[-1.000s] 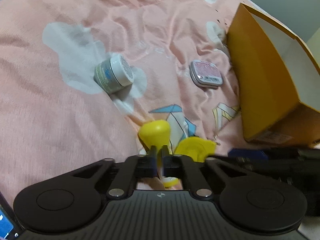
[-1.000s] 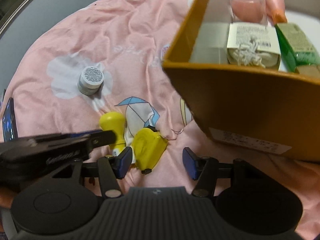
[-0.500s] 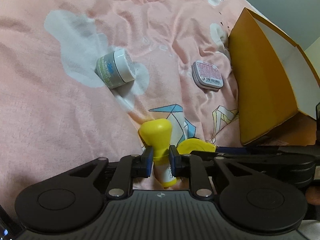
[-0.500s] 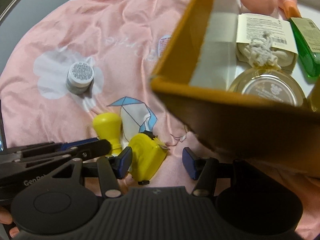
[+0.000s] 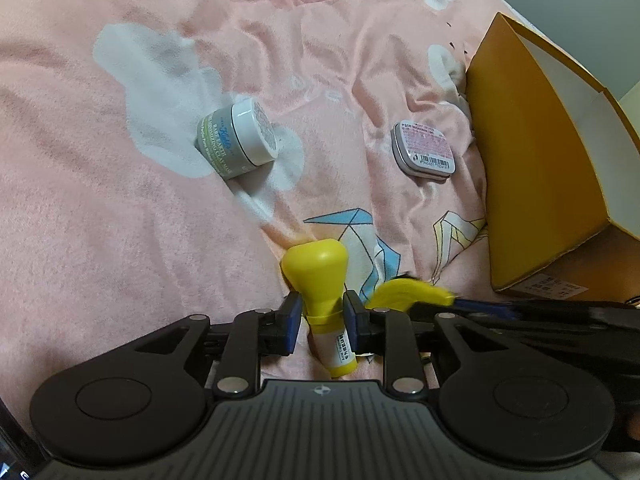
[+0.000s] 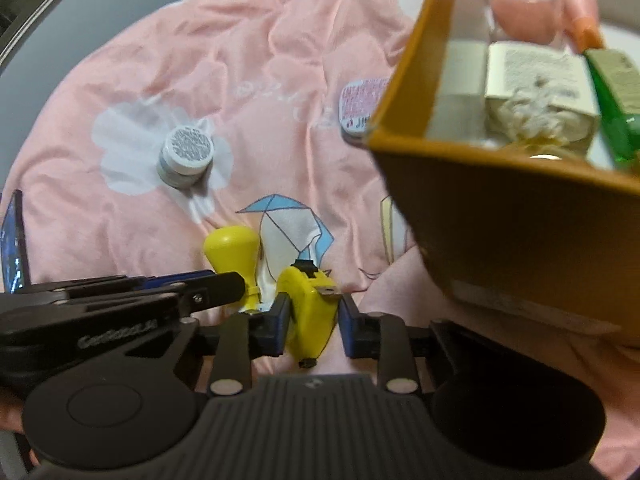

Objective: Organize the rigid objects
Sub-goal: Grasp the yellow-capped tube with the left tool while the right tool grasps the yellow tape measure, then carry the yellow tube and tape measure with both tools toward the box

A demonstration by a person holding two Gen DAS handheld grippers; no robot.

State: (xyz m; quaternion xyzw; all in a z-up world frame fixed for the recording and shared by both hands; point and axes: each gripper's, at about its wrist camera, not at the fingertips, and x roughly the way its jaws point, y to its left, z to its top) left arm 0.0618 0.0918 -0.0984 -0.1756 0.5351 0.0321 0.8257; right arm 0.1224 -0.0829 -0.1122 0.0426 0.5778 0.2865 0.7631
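My left gripper (image 5: 320,314) is shut on the neck of a yellow-capped tube (image 5: 320,280) that lies on the pink bedsheet; the tube also shows in the right wrist view (image 6: 234,254). My right gripper (image 6: 314,314) is shut on a yellow tape measure (image 6: 310,312), seen as a yellow blur in the left wrist view (image 5: 404,292). The two grippers lie side by side, almost touching. An orange box (image 6: 500,220) stands to the right, holding a pink jar (image 6: 520,16), a white carton (image 6: 536,76) and a green bottle (image 6: 616,120).
A white-lidded cream jar (image 5: 236,144) lies on its side on the sheet, also in the right wrist view (image 6: 186,156). A small pink tin (image 5: 424,152) lies near the box's left wall (image 5: 532,168). A phone edge (image 6: 14,240) shows at far left.
The left jaws opened from shut and closed around the tube's neck. The right jaws closed from wide open onto the tape measure. Both grippers moved forward.
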